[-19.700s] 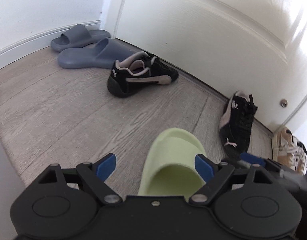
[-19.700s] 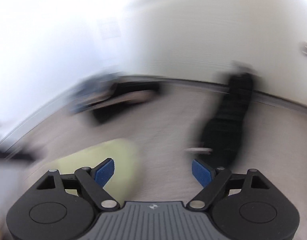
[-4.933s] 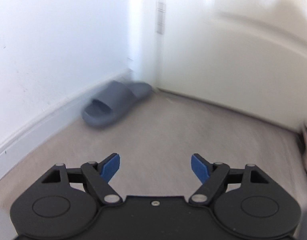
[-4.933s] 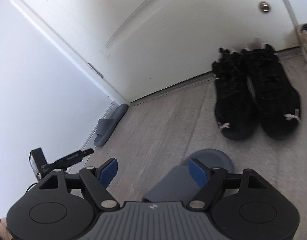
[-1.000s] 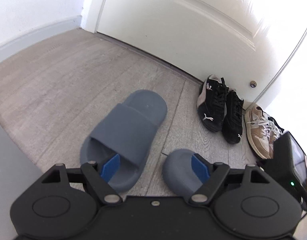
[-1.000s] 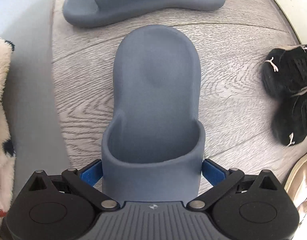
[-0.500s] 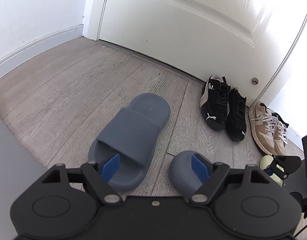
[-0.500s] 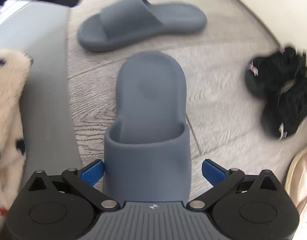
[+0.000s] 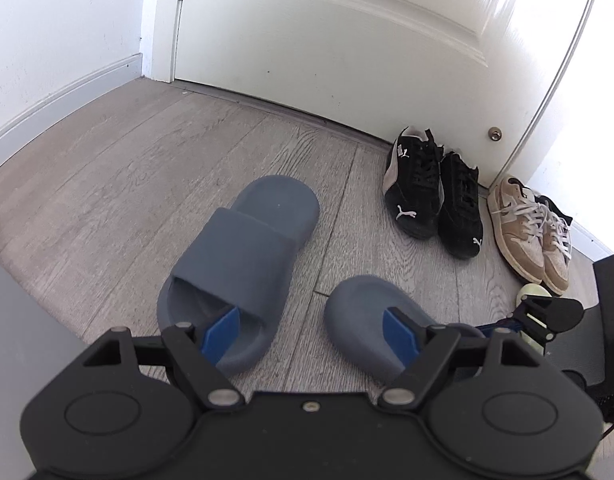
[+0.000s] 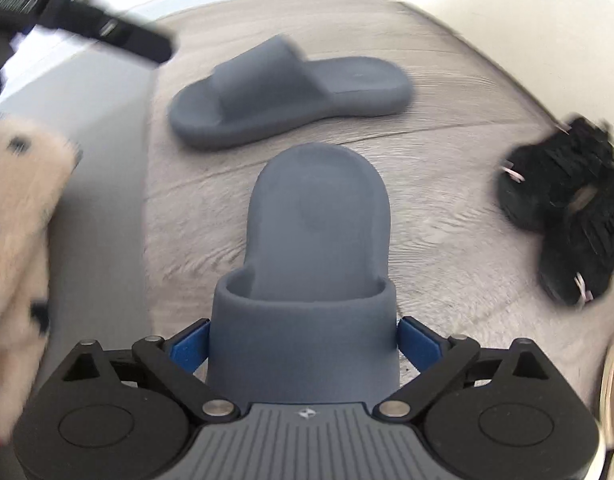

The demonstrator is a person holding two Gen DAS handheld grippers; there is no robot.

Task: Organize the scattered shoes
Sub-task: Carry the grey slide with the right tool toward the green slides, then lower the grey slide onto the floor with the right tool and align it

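Since a second ago the left gripper (image 9: 311,334) has pulled back and risen, so the door (image 9: 347,40) and the rows of shoes against it now show more fully, while the right gripper (image 10: 303,344) has tipped up from looking straight down on its slide to looking across the floor (image 9: 107,184). Its blue pads (image 10: 417,342) sit on either side of the strap of the near grey slide (image 10: 307,272) and seem clenched on it; whether the sole is off the floor I cannot tell. The left gripper hangs released and empty, jaws wide, above the heel end of the other grey slide (image 9: 243,256). That slide lies on the floor to the left, its long axis running near to far and slanting a little right, toe toward the door. From the right wrist camera it lies crosswise beyond the held one. The black sneakers (image 9: 435,200) and tan sneakers (image 9: 531,232) stand paired by the door, far right. By my judgement the held slide must turn parallel to its mate, and the left gripper is nearer that mate.
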